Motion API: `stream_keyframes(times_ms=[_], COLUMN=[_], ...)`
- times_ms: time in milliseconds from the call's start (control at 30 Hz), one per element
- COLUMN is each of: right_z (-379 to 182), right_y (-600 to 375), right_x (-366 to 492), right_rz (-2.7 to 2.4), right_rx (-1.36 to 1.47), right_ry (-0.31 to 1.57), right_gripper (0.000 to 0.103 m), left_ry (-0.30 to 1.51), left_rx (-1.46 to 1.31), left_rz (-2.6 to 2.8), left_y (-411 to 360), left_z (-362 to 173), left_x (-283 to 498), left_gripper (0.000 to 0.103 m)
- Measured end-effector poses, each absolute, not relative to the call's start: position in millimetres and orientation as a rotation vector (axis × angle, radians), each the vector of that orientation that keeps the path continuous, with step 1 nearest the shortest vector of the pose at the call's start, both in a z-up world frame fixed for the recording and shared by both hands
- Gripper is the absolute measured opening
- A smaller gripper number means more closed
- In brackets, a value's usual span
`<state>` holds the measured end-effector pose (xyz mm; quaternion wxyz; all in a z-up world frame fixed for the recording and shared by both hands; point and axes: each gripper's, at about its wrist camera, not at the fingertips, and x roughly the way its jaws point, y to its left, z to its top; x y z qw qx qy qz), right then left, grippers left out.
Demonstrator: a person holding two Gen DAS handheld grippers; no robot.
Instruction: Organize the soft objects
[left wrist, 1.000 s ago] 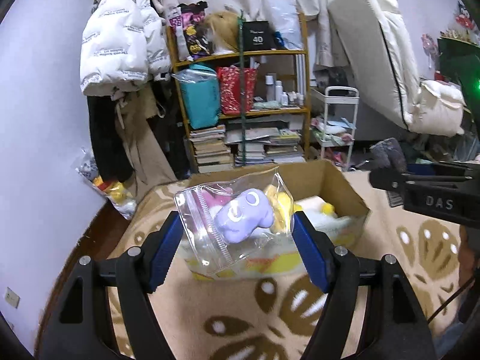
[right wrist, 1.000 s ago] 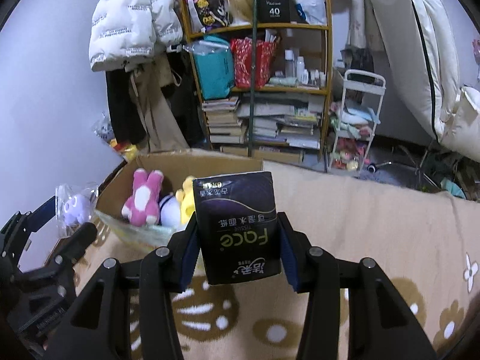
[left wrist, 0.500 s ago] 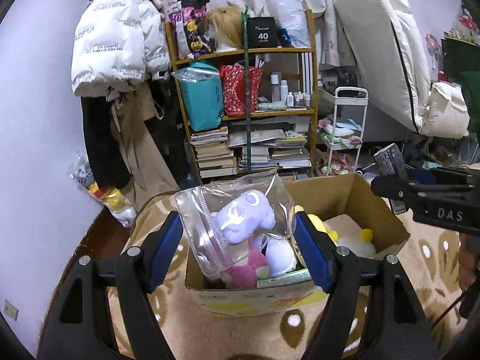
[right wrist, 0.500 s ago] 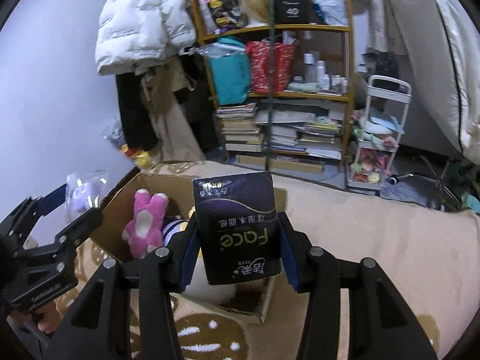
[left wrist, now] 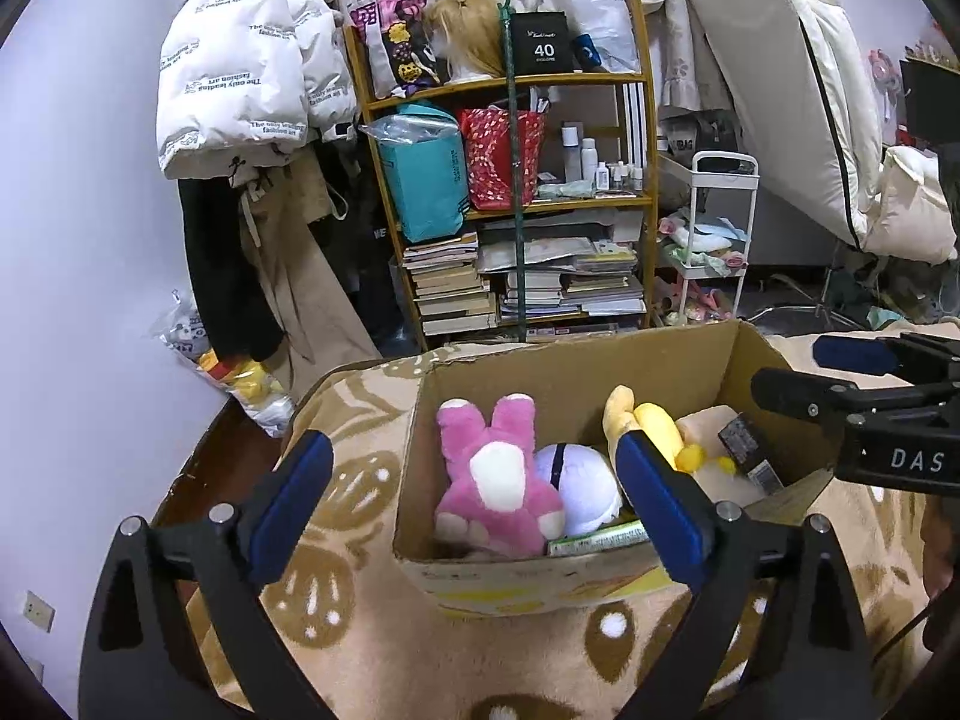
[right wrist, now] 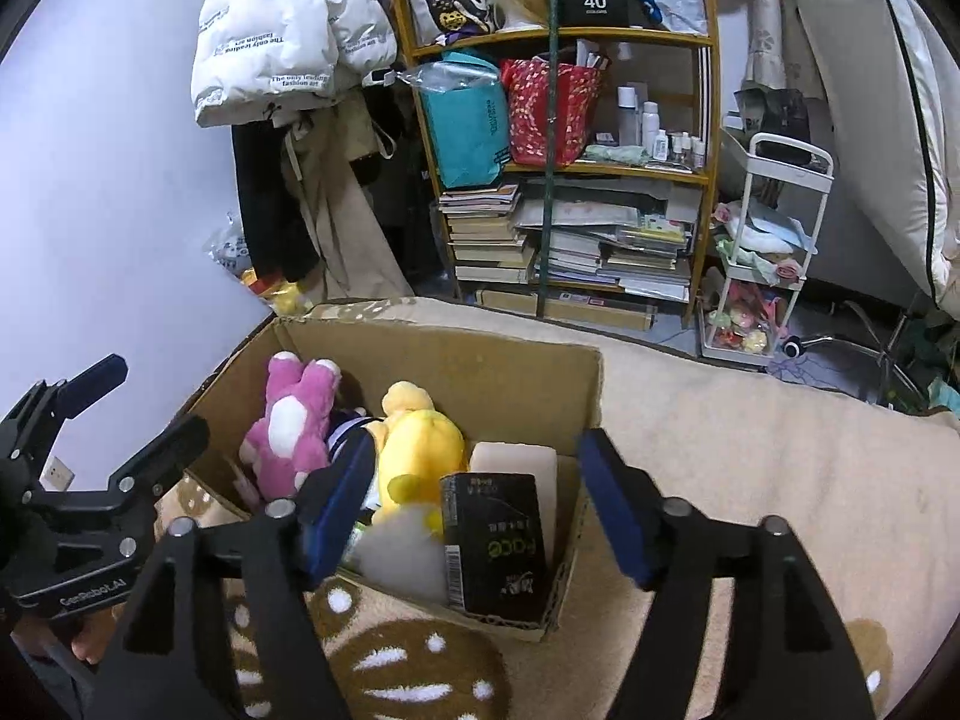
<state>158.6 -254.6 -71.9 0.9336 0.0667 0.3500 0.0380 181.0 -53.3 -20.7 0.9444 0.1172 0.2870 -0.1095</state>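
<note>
- Blanket [left wrist: 372,648]: beige with brown blobs, spread under everything; the box sits on it.
- Wooden shelf [right wrist: 576,168]: at 12 o'clock behind the box, stacked with books, a teal bag and a red bag. White puffer jacket [left wrist: 234,78] hangs at 10 o'clock from it.
- White trolley [right wrist: 762,252]: at 2 o'clock of the box in my right view, just beside the shelf.
- Cardboard box [left wrist: 576,360]: open top, directly under both my grippers, holding all the soft things listed below.
- Pink plush rabbit [left wrist: 492,480]: lies in the box at its 9 o'clock side, head toward the far wall, touching the next item.
- Yellow plush [right wrist: 420,450]: mid-box, at 3 o'clock of the rabbit in my right view.
- Pale purple round plush [left wrist: 579,486]: wedged between the rabbit and the yellow plush, partly hidden behind my left finger.
- Black tissue pack [right wrist: 498,546]: stands tilted in the near right corner of the box, printed face toward my right camera, leaning on a cream pad [right wrist: 516,462] behind it. It is touching neither of my right fingers.
- My left gripper [left wrist: 474,504]: jaws spread wide, nothing between them; right finger overlaps the box rim in view, left finger is over the blanket at 9 o'clock of the box.
- My right gripper [right wrist: 480,510]: jaws spread wide, holding nothing; both fingers frame the tissue pack, above the near box wall.
</note>
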Motion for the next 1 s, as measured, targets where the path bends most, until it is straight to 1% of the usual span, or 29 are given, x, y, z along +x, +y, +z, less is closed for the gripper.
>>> stream_keyframes(times_ms=[67,200,233,267,300,533,700,1000], right_z=[-66.4,-50.5,-45.6,-43.0,-39.3,-9.0,18.8,46.3], right_y=[-256.9,-258.9,-258.8,-258.3,-257.4,-248.4,-239.7,-234.7], right_x=[153.8,139.4,132.3,127.3,119.8,76.4,35.1,-26.3], right_rz=[0.066,0.046,0.031,0.022,0.011,0.009,0.020,0.009], right_rx=[0.141,0.148,0.142,0.136,0.127,0.078,0.058,0.058], right_ry=[0.708,0.673,0.652,0.641,0.623,0.566,0.505,0.438], right_gripper=[0.088,0.092,0.095,0.101,0.103,0.103,0.103,0.103], left_ry=[0.581,0.560,0.553,0.546,0.534,0.468,0.490,0.433], left_rx=[0.235,0.246,0.251,0.256,0.262,0.304,0.246,0.221], left_rz=[-0.217,-0.207,-0.200,-0.195,-0.187,-0.174,-0.177,-0.161], left_y=[-51.1,-47.1,-45.8,-44.5,-42.9,-32.4,-16.0,0.8], left_z=[-12.6,4.2,9.1,12.7,17.3,44.3,62.8,87.8], left_x=[175.5,160.4,155.3,150.9,144.5,94.8,59.8,0.3], left_gripper=[0.094,0.096,0.097,0.097,0.098,0.100,0.100,0.100])
